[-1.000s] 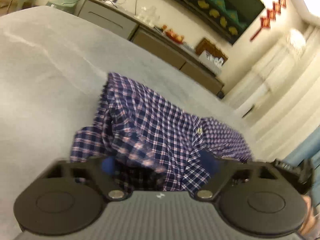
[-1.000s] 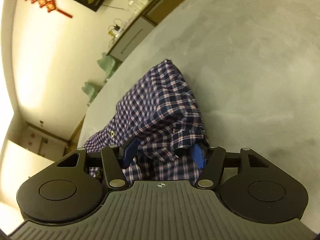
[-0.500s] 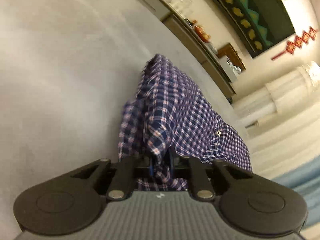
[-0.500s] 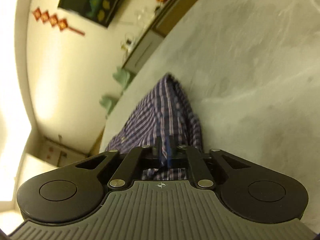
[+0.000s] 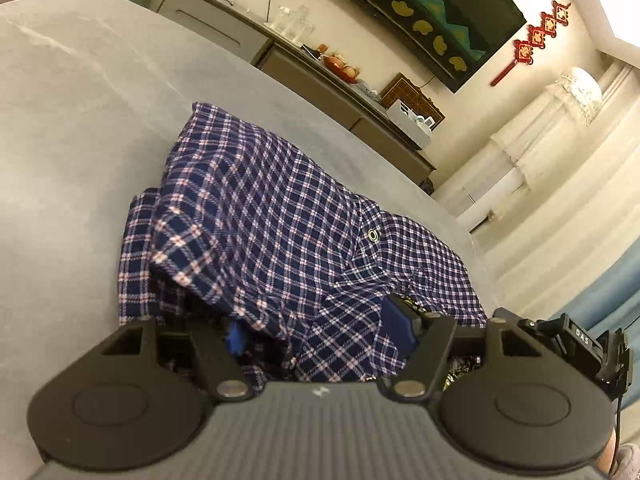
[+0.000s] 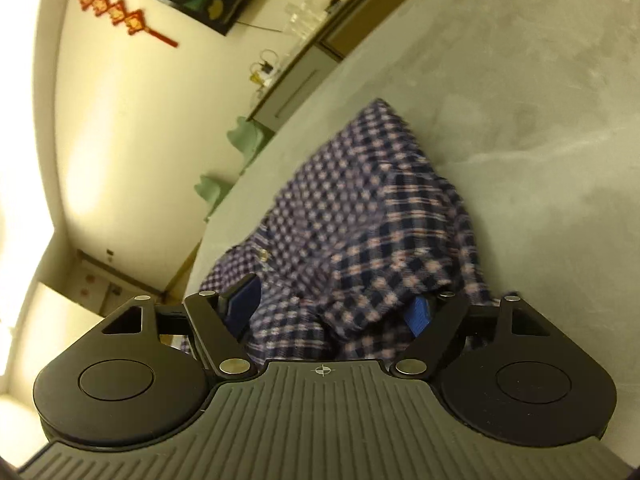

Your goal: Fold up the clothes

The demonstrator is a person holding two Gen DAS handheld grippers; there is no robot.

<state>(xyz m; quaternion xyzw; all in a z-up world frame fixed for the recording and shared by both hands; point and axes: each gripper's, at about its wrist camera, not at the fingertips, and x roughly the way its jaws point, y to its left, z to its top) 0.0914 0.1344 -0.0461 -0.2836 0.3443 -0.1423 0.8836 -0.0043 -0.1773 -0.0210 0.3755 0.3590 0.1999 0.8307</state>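
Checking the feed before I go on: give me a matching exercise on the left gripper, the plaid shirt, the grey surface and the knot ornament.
Things:
1. left gripper
2. plaid shirt
3. grey surface
4. knot ornament

States:
A. hangs on the wall
B. lies bunched, partly folded
C. open, cloth between its fingers
D. under the shirt

Pairs: 1-C, 2-B, 3-D, 4-A

A navy-and-white plaid cotton shirt [image 5: 272,216] lay bunched on the pale grey cloth-covered surface [image 5: 68,128]. The black left gripper [image 5: 320,332] stood with its blue-padded fingers [image 5: 396,320] spread wide, shirt fabric draped between them.
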